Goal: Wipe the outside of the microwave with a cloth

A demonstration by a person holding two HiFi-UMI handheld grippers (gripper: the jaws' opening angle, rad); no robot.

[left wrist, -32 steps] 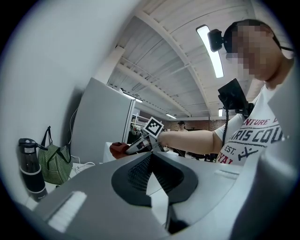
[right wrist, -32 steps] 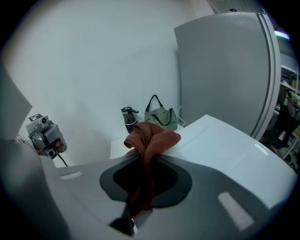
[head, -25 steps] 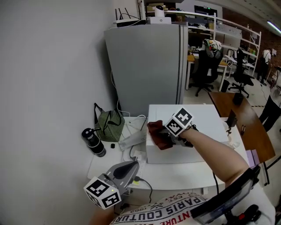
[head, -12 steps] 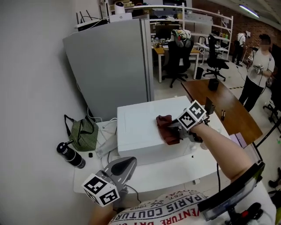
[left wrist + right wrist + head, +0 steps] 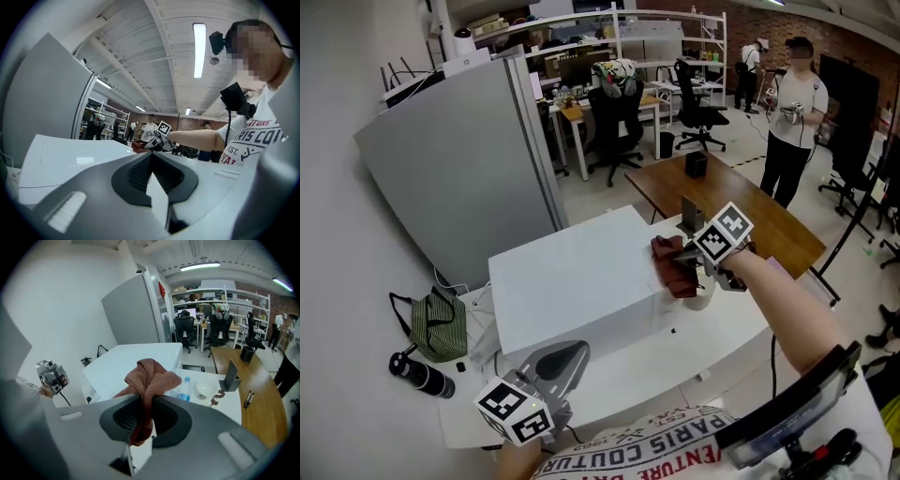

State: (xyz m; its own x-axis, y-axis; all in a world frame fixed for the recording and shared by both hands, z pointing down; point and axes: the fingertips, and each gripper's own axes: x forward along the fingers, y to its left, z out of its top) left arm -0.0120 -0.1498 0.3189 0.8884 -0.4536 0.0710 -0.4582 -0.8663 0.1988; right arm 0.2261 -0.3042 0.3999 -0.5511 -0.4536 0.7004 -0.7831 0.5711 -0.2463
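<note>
Two grippers: my right gripper (image 5: pixel 696 274), mid-frame, clamps the cloth (image 5: pixel 673 267) at the microwave's (image 5: pixel 572 281) right edge; my left gripper (image 5: pixel 572 349), bottom left, is closed and empty.

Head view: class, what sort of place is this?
Probably an open-plan office or workshop: swivel chairs, metal shelving against a brick wall, and a wooden table beside the white microwave.

Head view looks steeply down from above; the low left gripper view faces right, the right gripper view faces left, both sharing the microwave (image 5: pixel 572 281) top.
</note>
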